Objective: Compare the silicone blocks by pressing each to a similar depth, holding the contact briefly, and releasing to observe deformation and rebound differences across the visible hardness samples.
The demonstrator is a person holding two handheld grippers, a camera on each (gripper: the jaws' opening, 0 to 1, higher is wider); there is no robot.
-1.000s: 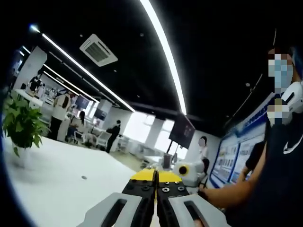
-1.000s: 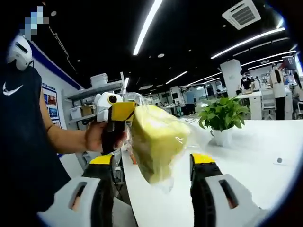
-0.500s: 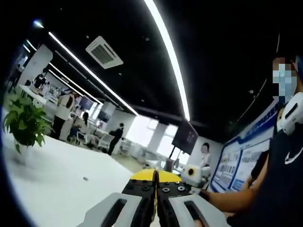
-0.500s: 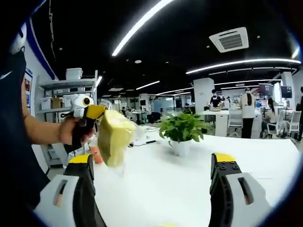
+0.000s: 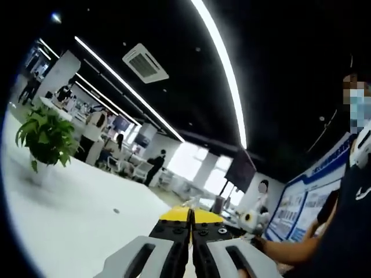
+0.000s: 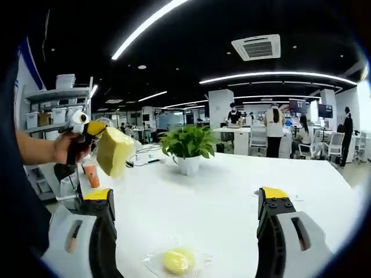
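My left gripper [image 6: 88,130], held in a hand at the left of the right gripper view, is shut on the clear wrap of a pale yellow silicone block [image 6: 114,151] that hangs in the air above the white table [image 6: 232,191]. In the left gripper view its jaws [image 5: 191,215] are pressed together, and the block is hidden from that view. My right gripper [image 6: 185,197] stands wide open over the table with nothing between its fingers. Below it, a small round yellow sample [image 6: 176,262] lies in a clear bag on the table.
A potted green plant [image 6: 185,146] stands mid-table, also in the left gripper view [image 5: 46,136]. An orange cup [image 6: 91,174] and cables lie near the table's left end. Shelves with boxes [image 6: 43,110] stand at the left. People stand at desks [image 6: 272,124] behind.
The right jaws have spread wider. The left gripper with the yellow block now sits farther off and to the left in the right gripper view. The bagged yellow sample on the table has come into view.
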